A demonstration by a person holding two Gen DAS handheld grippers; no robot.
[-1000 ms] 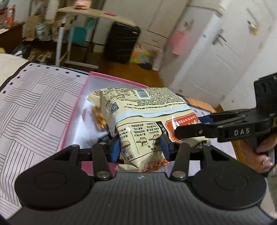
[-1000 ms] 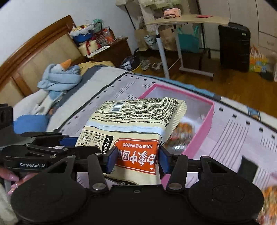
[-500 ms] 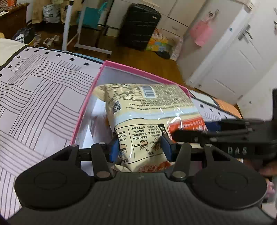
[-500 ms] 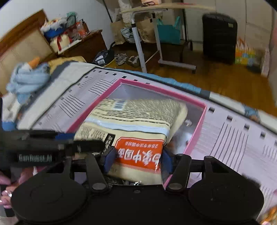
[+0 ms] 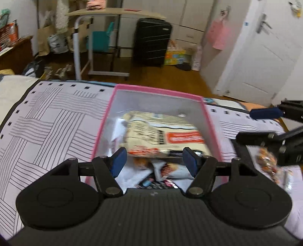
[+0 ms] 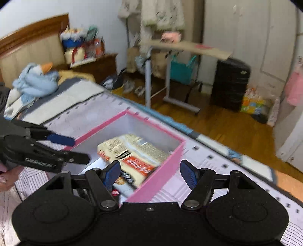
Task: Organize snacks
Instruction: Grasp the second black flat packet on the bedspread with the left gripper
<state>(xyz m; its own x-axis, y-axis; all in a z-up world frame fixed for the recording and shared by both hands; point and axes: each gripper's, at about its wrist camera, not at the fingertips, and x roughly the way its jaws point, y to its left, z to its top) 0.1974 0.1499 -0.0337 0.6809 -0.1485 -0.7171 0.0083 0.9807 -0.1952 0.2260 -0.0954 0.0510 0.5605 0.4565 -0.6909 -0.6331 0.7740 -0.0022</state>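
A large cream snack bag with an orange label (image 5: 162, 136) lies inside the pink-rimmed box (image 5: 159, 90) on the bed, on top of smaller packets. It also shows in the right wrist view (image 6: 132, 151), inside the box (image 6: 162, 166). My left gripper (image 5: 154, 162) is open and empty above the box's near end. My right gripper (image 6: 150, 171) is open and empty over the box's right rim. Each gripper shows from the side in the other's view: the right one (image 5: 272, 123), the left one (image 6: 62, 149).
A small orange snack packet (image 5: 269, 164) lies on the patterned bedspread (image 5: 47, 128) right of the box, under my right gripper. A blue plush (image 6: 37, 79) lies near the headboard. Beyond the bed stand a rolling desk (image 5: 113, 15) and a black suitcase (image 5: 151, 41).
Both grippers opened and let go of the big snack bag, which dropped into the pink box. Both grippers pulled up and back from it.
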